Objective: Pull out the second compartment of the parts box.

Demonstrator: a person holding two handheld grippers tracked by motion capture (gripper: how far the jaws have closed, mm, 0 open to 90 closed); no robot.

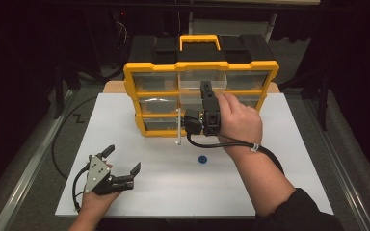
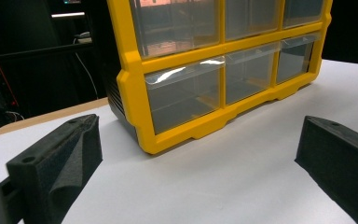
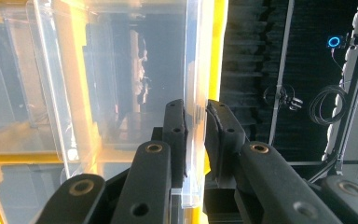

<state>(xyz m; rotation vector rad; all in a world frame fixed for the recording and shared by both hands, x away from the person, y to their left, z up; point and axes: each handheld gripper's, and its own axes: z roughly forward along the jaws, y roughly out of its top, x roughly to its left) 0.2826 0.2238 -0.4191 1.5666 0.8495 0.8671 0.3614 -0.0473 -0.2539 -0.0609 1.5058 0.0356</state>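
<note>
A yellow-and-black organizer (image 1: pixel 200 67) with clear drawers stands at the back of the white table board (image 1: pixel 270 168). Its top middle drawer (image 1: pixel 191 90) is pulled out toward me. My right gripper (image 1: pixel 206 92) is shut on that drawer's front wall. In the right gripper view the two black pads pinch the clear wall (image 3: pixel 193 70) from both sides, at the right gripper (image 3: pixel 196 112). My left gripper (image 1: pixel 124 158) rests low at the board's front left, open and empty. In the left gripper view its jaws stand wide apart, left gripper (image 2: pixel 198 158), facing the organizer's lower corner (image 2: pixel 135 84).
A small blue dot (image 1: pixel 202 159) marks the board in front of the organizer. A thin pale rod (image 1: pixel 179 127) stands just left of my right hand, in front of the lower drawers. Dark floor and stands surround the board.
</note>
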